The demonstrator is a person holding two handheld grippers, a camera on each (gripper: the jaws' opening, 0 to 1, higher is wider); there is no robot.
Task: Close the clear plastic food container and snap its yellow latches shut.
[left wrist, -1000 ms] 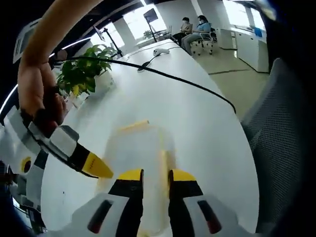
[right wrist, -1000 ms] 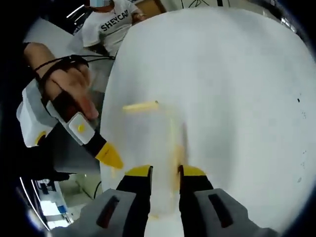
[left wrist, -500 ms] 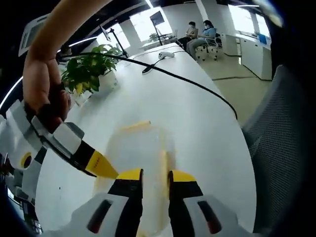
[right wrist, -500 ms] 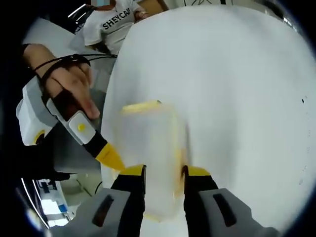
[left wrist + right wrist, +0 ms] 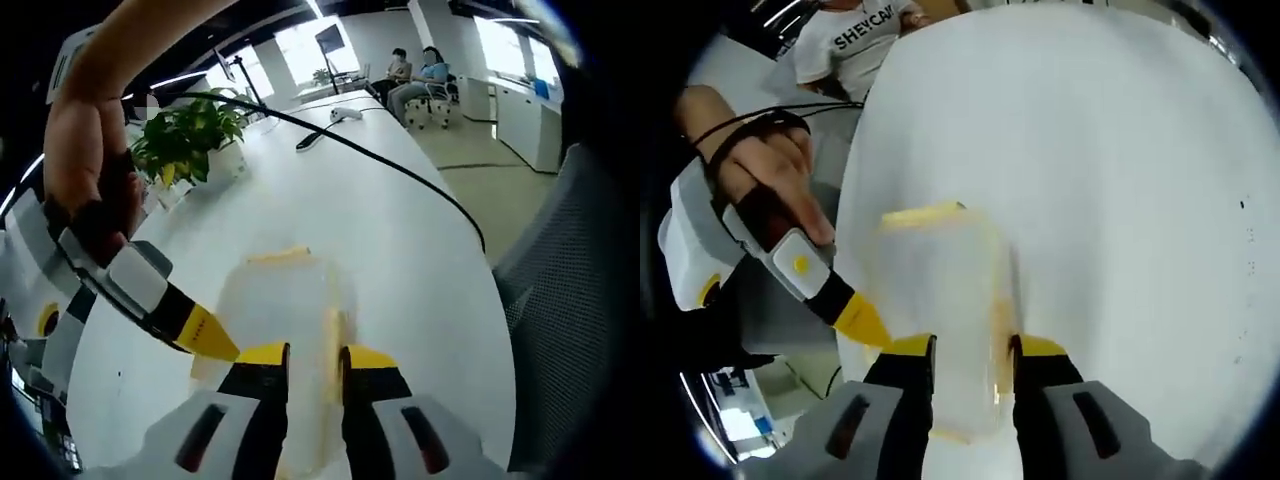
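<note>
In the left gripper view we see the left gripper (image 5: 305,357) at the bottom centre, its 2 yellow-tipped fingers (image 5: 264,354) drawn close together at the near end of the clear plastic food container (image 5: 283,305); whether they pinch its near yellow latch we cannot tell. The container sits on the white worktop (image 5: 400,250) in the lower middle of the frame, a yellow latch (image 5: 279,256) at its far end and a yellow strip (image 5: 332,338) along its right side. The right gripper (image 5: 195,331) enters from the left, held by a hand (image 5: 85,150), its yellow tip touching the container's left side. A potted plant (image 5: 190,140) stands at upper left, and a black cable (image 5: 380,165) runs across the worktop.

In the right gripper view the right gripper (image 5: 968,350) is parted, 1 finger on each side of the container (image 5: 940,290), near its walls. The left gripper (image 5: 855,318) comes in from the left, tip just beside the container.
</note>
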